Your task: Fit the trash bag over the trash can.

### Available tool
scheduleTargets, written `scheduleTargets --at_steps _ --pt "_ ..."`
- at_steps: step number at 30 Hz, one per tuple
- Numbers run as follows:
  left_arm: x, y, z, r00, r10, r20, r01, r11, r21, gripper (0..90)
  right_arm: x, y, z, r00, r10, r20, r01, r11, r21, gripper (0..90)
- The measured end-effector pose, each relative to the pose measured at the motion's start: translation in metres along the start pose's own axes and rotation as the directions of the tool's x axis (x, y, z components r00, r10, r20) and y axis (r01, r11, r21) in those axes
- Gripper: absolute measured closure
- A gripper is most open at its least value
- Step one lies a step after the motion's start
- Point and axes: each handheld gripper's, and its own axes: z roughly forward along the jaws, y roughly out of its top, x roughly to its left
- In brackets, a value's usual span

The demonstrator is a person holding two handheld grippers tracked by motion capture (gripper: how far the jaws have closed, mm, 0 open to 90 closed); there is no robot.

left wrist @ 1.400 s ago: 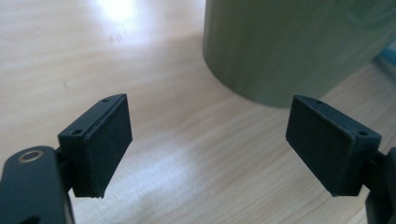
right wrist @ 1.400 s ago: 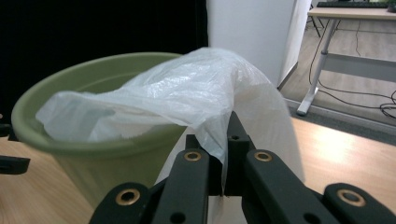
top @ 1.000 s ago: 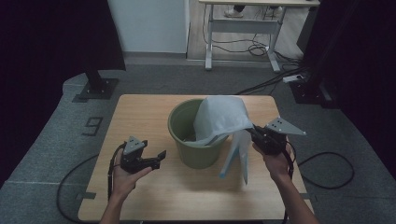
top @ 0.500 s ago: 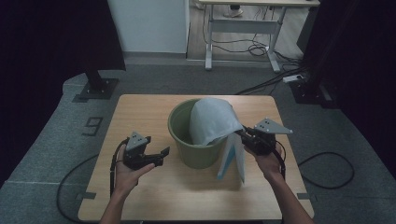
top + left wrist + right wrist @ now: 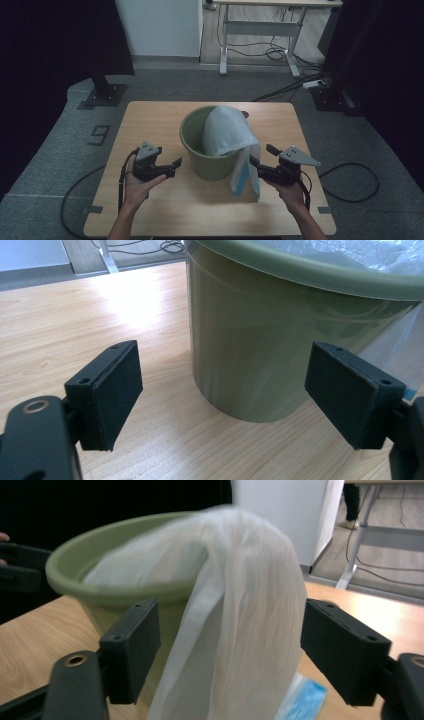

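On my screen the wooden table (image 5: 150,120) carries a green bucket (image 5: 200,150) near its middle, and a white plastic bag (image 5: 227,132) sits partly inside it, draped over the rim on my right side with its tail hanging down the outer wall to the tabletop. My right gripper (image 5: 260,159) sits just beside that hanging tail, its jaws having just been opening and now spread wide, the bag between the pads (image 5: 132,650) without being pinched. My left gripper (image 5: 172,166) rests low by the bucket's other side, jaws wide apart and holding nothing.
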Motion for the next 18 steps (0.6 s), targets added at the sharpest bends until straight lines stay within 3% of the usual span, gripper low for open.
scheduleTargets --at_steps 4,8,13,17,18 --pt "-0.001 0.0 0.001 1.0 0.001 0.001 -0.001 1.0 0.002 15.1 0.008 -0.012 0.002 0.9998 0.0 0.02 0.0 0.9999 0.012 20.9" --pt "-0.001 0.0 0.001 1.0 0.003 -0.004 -0.003 1.0 0.005 15.1 0.019 -0.029 0.015 0.9994 0.005 0.034 -0.007 0.9992 0.039 19.7" --pt "0.001 0.0 -0.001 1.0 0.001 -0.008 -0.001 1.0 0.003 15.2 0.023 -0.037 0.027 0.9992 0.019 0.036 -0.021 0.9982 0.057 20.2" --pt "0.001 0.0 -0.001 1.0 -0.002 -0.009 0.002 1.0 0.001 15.2 0.026 -0.046 0.039 0.9986 0.005 0.053 -0.009 0.9967 0.081 25.8" --pt "0.0 0.001 -0.001 1.0 0.0 -0.008 0.0 1.0 0.0 15.2 0.027 -0.049 0.044 0.9983 0.01 0.058 -0.015 0.996 0.088 33.6"
